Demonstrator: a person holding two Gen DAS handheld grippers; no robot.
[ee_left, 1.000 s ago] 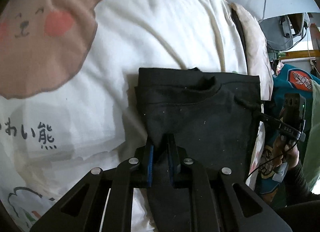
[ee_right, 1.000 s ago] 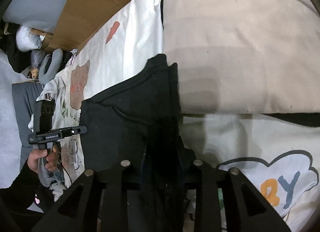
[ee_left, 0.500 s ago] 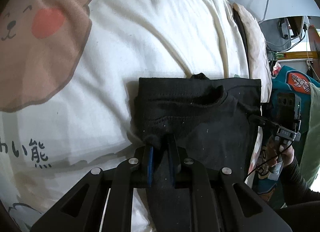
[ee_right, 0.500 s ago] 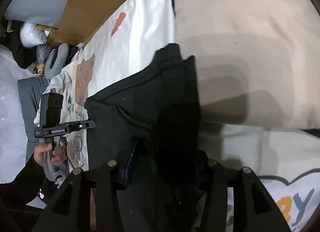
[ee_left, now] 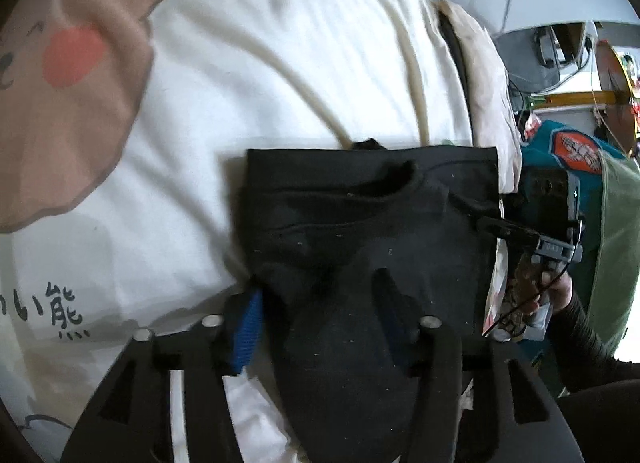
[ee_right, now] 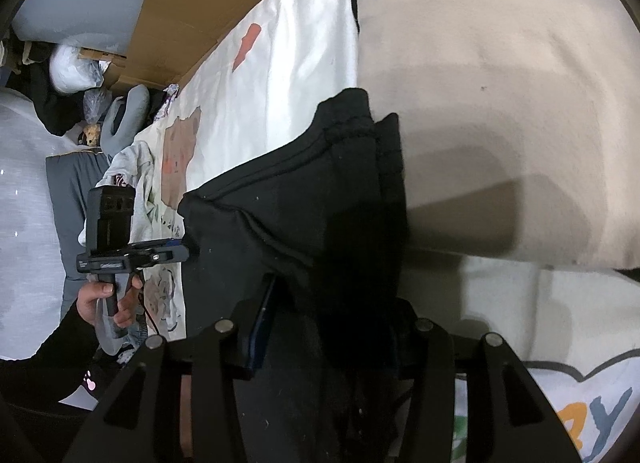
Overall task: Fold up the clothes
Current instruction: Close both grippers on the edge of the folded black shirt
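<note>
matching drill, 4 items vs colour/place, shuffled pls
1 garment
2 bear print
3 pillow
4 left gripper pad

a beige, right of the garment in the right wrist view
b blue
c black, folded on the sheet
d brown, pink cheek

Pairs: 1-c, 2-d, 3-a, 4-b

Black garment [ee_left: 360, 231]: matt knit cloth w/ lint specks, ribbed stitched hem. Bed sheet [ee_left: 248, 63]: smooth white cotton-like cloth, printed bear, soft creases. Beige cloth [ee_right: 500, 103]: matt, fine weave, a bit rougher than the sheet. Left claw [ee_left: 320, 311]: matt black plastic frame, shiny metal screw heads, blue rubbery pad [ee_left: 248, 327]. Right claw [ee_right: 332, 315]: same matt black plastic + metal screws. Cardboard [ee_right: 192, 11]: brown, dull, creased. Sleeve [ee_left: 588, 347]: dark knit cloth.
</note>
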